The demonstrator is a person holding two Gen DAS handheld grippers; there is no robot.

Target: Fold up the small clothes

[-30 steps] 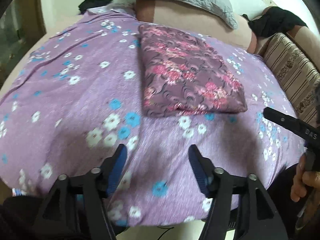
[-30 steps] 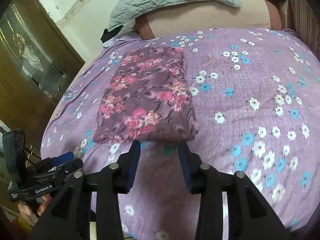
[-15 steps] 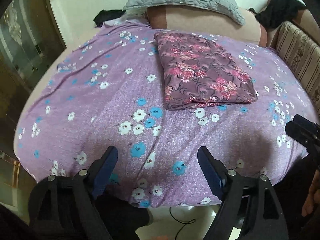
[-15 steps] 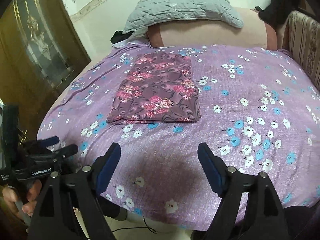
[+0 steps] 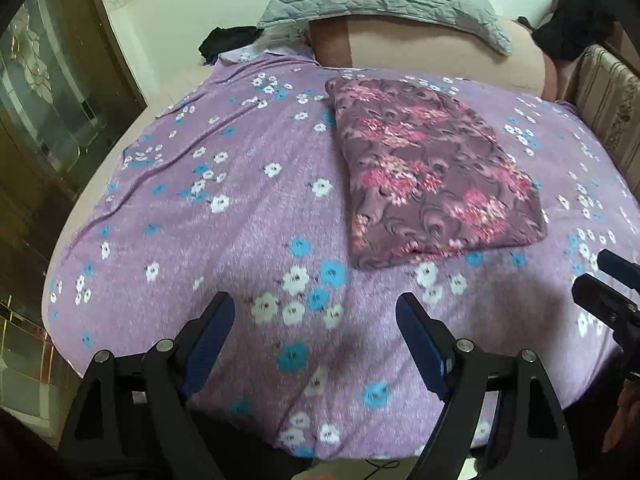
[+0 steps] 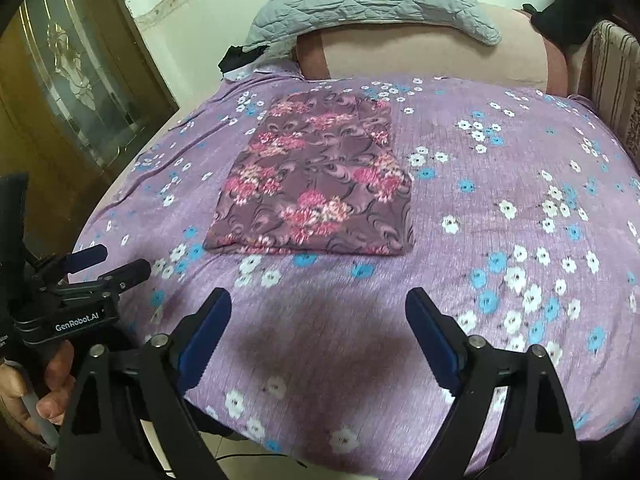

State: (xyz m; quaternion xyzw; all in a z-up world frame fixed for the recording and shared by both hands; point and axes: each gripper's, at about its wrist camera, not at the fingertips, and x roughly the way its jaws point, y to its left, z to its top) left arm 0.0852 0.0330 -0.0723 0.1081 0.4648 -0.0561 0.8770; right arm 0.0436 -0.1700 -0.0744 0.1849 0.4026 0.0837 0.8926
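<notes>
- Floral garment (image 6: pixel 316 184) lies folded flat, a neat rectangle on the purple bedsheet (image 6: pixel 500 184), toward the pillow end
- Left gripper (image 5: pixel 316 334) spread wide, holding nothing, hovering over the sheet's near edge
- Right gripper (image 6: pixel 318 330) likewise agape and empty, well short of the cloth
- Folding looks finished for this piece; next move likely another fold or fetching a new item

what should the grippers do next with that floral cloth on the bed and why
Probably nothing more than keep clear, or go for another garment. The floral cloth already lies as a flat folded rectangle on the bedsheet, and both the left gripper and right gripper are open, empty and short of its near edge.
</notes>
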